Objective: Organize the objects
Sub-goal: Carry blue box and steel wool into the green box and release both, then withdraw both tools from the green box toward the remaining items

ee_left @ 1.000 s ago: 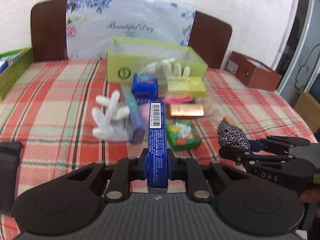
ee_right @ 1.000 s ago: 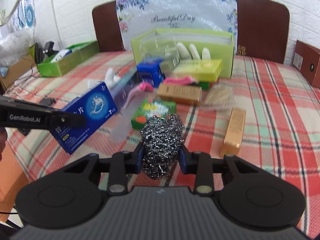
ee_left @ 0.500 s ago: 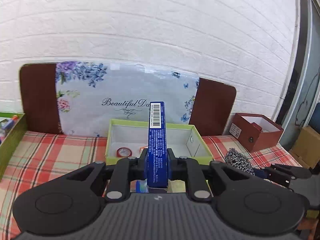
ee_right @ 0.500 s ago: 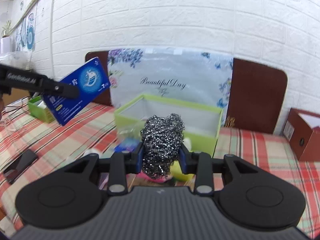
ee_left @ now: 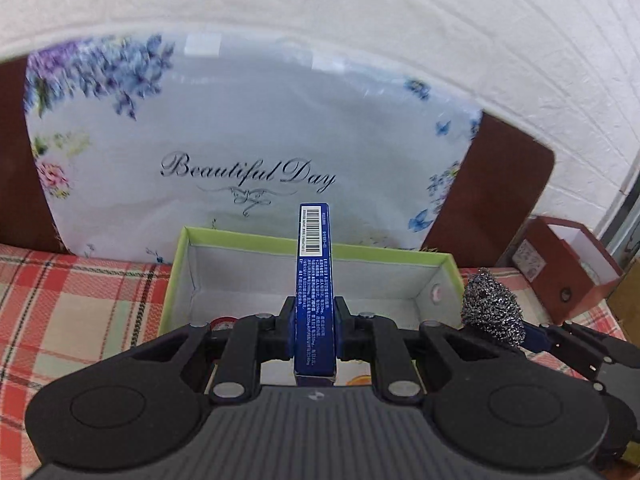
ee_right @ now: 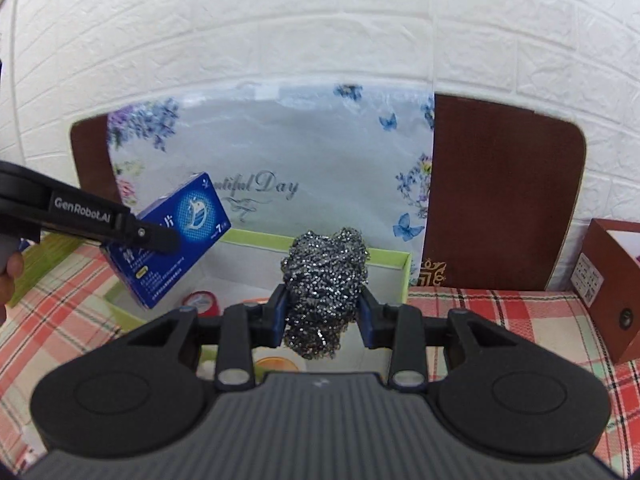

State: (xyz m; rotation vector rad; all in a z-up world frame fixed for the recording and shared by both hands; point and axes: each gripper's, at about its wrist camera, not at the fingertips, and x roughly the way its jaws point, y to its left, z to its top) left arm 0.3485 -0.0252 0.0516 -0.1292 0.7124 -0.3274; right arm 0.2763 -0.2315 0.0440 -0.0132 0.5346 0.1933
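The left gripper point(ee_left: 314, 330) has its fingers clamped on a flat blue cardboard box point(ee_left: 314, 280) held edge-up; the right gripper point(ee_right: 320, 312) squeezes a springy steel-wool scourer ball point(ee_right: 324, 292). Both hang above the near wall of the open lime-green cardboard box point(ee_left: 256, 240). Likely trouble: the two grippers bumping over that box, or the blue box catching its rim. A red-lidded jar point(ee_right: 201, 303) already sits inside, left of centre; the right half looks freer.

Blue carton point(ee_left: 314, 300), silvery scourer point(ee_right: 325, 280), lime-green box point(ee_left: 256, 238), red-checked cloth point(ee_left: 80, 300), perhaps lilac-flowered pale bag point(ee_left: 240, 128)
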